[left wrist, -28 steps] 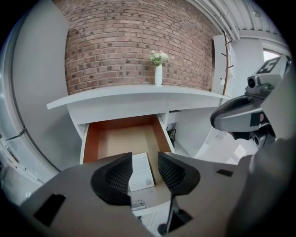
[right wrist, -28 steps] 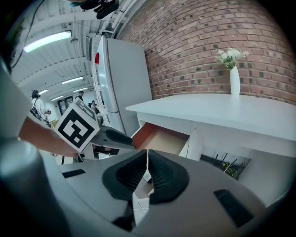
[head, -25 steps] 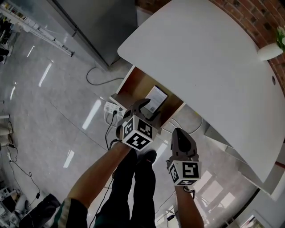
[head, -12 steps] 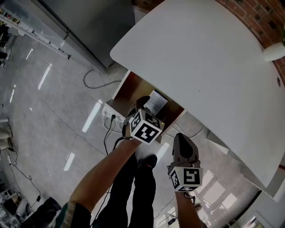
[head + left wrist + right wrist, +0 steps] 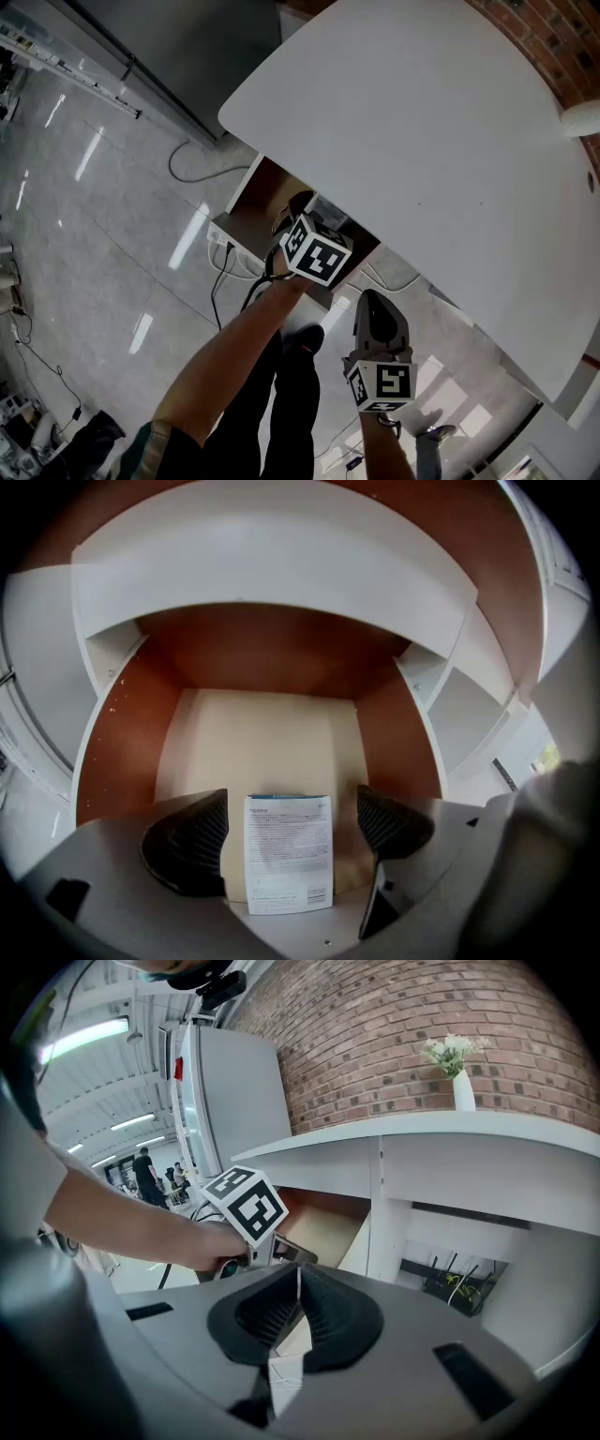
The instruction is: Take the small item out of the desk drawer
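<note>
From the head view, the white bench (image 5: 422, 122) fills the picture from twelve to three o'clock. Under its near edge the drawer (image 5: 265, 184) stands pulled out, brown inside. The left gripper (image 5: 302, 212) reaches down into it, with its marker cube uppermost. The right gripper (image 5: 373, 311) hangs at about five o'clock from the left one, outside the drawer and over the glossy floor (image 5: 112, 234). A white power strip (image 5: 225, 236) lies on the floor at the drawer's eight o'clock.

The left gripper view looks straight into the drawer, which has a pale bottom and brown walls. The small item (image 5: 289, 853), a flat white packet covered in fine print, lies on the drawer bottom at six o'clock, close to the front. The dark fingers (image 5: 192, 844) stand at its nine and three o'clock. They are wide apart and have just been opening. The packet sits between them. The nine o'clock one is just beside its edge and the three o'clock one is clear of it, so neither presses on it.

In the right gripper view that gripper's own fingers are brought together with nothing held between them. At eleven o'clock beyond them the left gripper's cube and the hand (image 5: 192, 1241) carrying it are at the drawer's mouth. At one o'clock a white vase (image 5: 463, 1087) of pale flowers stands on the bench top before a brick wall (image 5: 375, 1026).
</note>
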Action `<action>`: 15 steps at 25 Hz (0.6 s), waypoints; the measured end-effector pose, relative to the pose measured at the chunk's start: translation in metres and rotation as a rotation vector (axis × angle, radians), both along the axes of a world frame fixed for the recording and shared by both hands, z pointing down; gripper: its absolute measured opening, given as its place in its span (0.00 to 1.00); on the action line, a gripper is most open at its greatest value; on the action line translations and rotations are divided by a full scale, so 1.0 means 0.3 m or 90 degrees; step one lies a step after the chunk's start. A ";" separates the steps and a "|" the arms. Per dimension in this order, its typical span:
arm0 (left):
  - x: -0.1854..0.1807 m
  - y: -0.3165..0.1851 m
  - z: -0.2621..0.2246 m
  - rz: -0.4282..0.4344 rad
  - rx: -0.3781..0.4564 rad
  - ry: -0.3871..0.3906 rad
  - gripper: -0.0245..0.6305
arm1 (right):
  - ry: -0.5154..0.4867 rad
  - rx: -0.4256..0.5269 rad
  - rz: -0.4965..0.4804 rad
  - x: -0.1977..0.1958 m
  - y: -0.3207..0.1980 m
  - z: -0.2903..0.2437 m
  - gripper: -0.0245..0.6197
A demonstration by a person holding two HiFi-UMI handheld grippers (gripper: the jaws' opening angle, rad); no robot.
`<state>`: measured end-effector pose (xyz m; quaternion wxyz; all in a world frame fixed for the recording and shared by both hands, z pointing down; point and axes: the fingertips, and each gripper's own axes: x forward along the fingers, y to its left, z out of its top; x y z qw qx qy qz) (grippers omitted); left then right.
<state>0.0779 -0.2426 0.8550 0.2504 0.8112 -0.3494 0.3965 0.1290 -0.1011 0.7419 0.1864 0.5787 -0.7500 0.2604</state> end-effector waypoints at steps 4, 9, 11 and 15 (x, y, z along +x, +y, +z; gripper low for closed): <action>0.013 -0.014 0.048 -0.002 -0.010 -0.015 0.70 | -0.004 -0.012 0.003 0.011 -0.001 0.020 0.08; 0.030 -0.012 0.102 -0.006 -0.020 -0.020 0.70 | -0.005 -0.022 0.001 0.022 0.005 0.036 0.08; 0.035 -0.012 0.115 -0.008 -0.023 -0.019 0.70 | -0.005 -0.024 0.004 0.028 0.006 0.042 0.08; 0.043 -0.013 0.135 -0.003 -0.024 -0.026 0.70 | 0.000 -0.023 0.011 0.037 0.012 0.046 0.08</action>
